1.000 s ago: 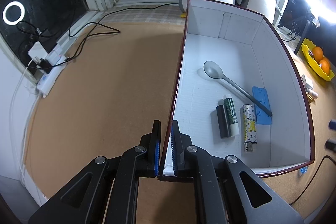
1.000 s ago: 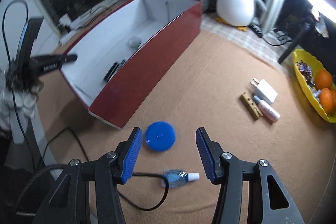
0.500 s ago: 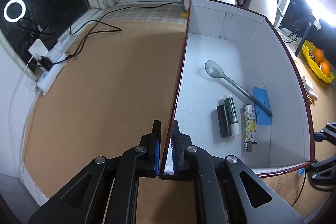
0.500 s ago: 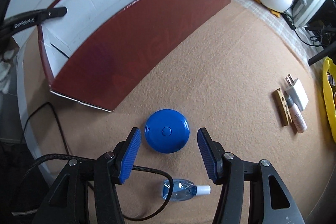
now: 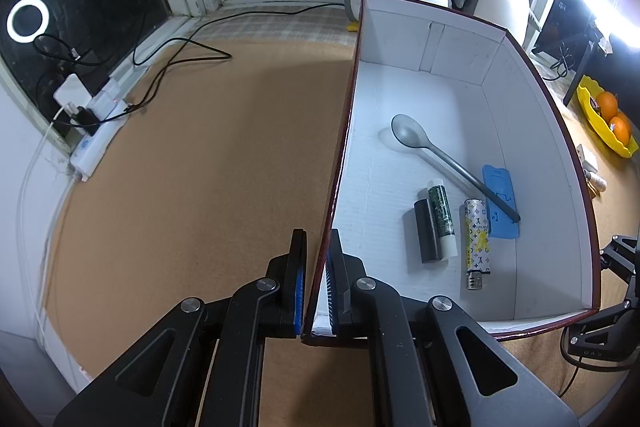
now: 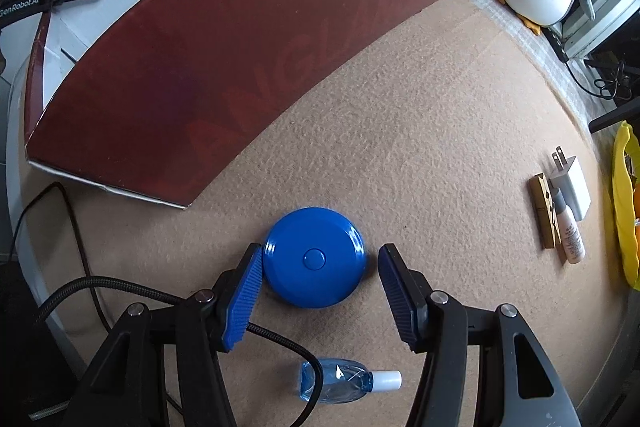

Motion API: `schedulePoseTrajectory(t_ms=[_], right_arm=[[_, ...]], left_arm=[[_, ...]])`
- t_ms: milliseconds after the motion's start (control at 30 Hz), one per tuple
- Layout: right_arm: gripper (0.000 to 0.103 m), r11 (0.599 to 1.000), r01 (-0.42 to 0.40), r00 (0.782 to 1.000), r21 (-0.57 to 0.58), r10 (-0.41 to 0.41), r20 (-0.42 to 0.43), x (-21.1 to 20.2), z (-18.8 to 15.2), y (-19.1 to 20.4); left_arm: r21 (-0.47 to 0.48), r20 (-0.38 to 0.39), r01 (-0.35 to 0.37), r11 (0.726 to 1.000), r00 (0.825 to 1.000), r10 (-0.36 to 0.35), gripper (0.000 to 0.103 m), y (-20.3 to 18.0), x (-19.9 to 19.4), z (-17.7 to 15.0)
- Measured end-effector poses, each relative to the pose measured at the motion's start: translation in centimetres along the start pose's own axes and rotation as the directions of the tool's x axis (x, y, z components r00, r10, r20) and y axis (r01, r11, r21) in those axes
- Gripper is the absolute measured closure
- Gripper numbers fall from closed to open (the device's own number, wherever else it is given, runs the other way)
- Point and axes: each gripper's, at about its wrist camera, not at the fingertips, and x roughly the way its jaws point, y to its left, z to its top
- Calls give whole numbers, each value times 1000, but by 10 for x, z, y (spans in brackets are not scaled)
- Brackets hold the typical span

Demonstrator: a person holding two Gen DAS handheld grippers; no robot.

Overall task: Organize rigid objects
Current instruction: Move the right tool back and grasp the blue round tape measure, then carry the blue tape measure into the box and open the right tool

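1. On the tan desk [image 6: 420, 131], just outside the red wall of the box [image 6: 224, 39], the right gripper [image 6: 316, 291] hangs over a blue round case [image 6: 314, 263], its jaws apart on either side. The left pad sits against the rim; the right pad stands clear, so a lopsided close could shove the case sideways before it clamps.

2. The case looks smooth and domed. A pinch set high on its curve could squirt it out of the pads and send it toward the box wall.

3. A black braided cable [image 6: 120, 287] runs under the left finger, just beside the case. A low close could snag it and drag it along.

4. A small clear-blue bottle [image 6: 344, 383] lies near the gripper's body and over that cable; a tug on the cable could roll it off the desk edge.

5. At the box's near corner, the left gripper [image 5: 316, 291] is clamped on the thin side wall [image 5: 340, 147]. Any pull there could flex the card and shift the spoon [image 5: 436, 155], lighter [image 5: 476, 239] and tubes [image 5: 436, 223] already inside.

6. The plug adapter [image 6: 570, 183], wooden clip [image 6: 542, 211] and slim tube [image 6: 570, 235] wait well apart, not at risk.
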Motion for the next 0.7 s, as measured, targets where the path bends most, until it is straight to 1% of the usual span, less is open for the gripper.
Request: schedulePoseTrajectory(t_ms=[100, 167, 367, 500, 700], right_arm=[[51, 1000, -7, 1000, 7, 7, 0, 3, 3, -3], [57, 1000, -17, 1000, 15, 17, 2, 2, 2, -2], [57, 999, -22, 1000, 46, 21, 13, -2, -2, -9], [57, 997, -23, 999, 79, 21, 31, -6, -4, -22], [57, 983, -37, 996, 182, 21, 92, -17, -11, -41]], left_arm=[[0, 1, 0, 1000, 1000, 0, 95, 0, 0, 0], [0, 0, 0, 1000, 1000, 0, 95, 0, 0, 0], [0, 0, 0, 1000, 1000, 0, 95, 0, 1, 0], [0, 0, -1, 1000, 1000, 1, 95, -1, 0, 0], [0, -1, -2, 1000, 1000, 2, 95, -1, 1, 0]])
